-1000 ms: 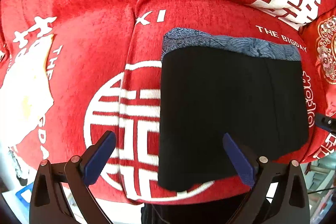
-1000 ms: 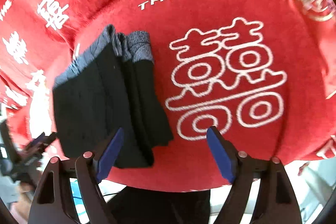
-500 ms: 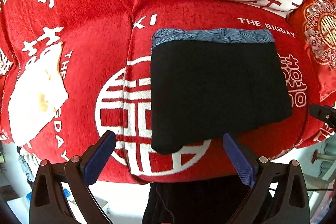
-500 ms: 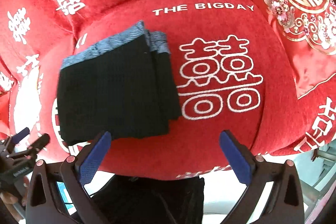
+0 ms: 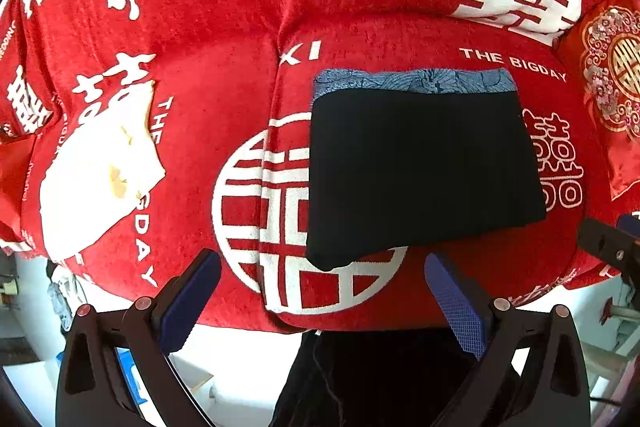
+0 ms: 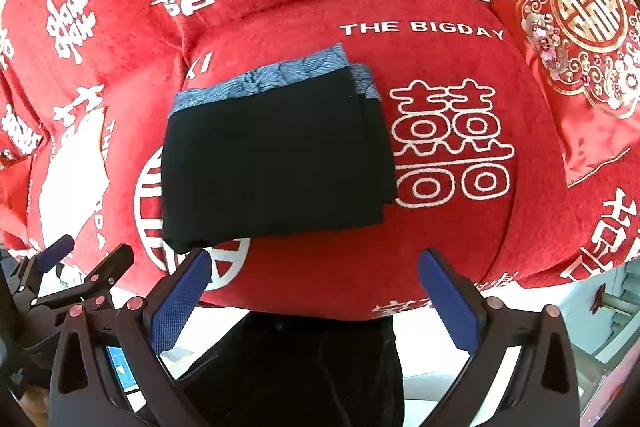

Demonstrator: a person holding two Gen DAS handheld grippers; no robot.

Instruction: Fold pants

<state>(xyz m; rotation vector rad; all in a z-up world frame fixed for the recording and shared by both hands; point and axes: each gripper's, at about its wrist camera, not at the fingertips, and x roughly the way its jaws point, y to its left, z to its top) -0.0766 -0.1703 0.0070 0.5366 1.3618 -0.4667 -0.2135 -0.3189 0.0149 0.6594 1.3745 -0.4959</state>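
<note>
The black pants (image 5: 420, 171) lie folded into a compact rectangle on a red sofa seat (image 5: 224, 99), their blue patterned waistband (image 5: 412, 81) along the far edge. The right wrist view shows the same pants (image 6: 276, 155) with stacked layers at their right side. My left gripper (image 5: 320, 291) hangs open above the seat's front edge, nothing between its blue pads. My right gripper (image 6: 316, 291) is also wide open and empty, nearer than the pants. Part of the left gripper (image 6: 80, 267) shows at the lower left of the right wrist view.
The sofa cover is red with white characters and "THE BIGDAY" lettering. A white cloth (image 5: 96, 179) lies on the left cushion. A red embroidered pillow (image 6: 576, 35) leans at the right. Dark clothing of the person (image 6: 304, 371) and pale floor show below the seat edge.
Both grippers have risen and drawn back from the pants, so the folded bundle looks smaller and farther. The right gripper's jaws spread wider. The pants stay put.
</note>
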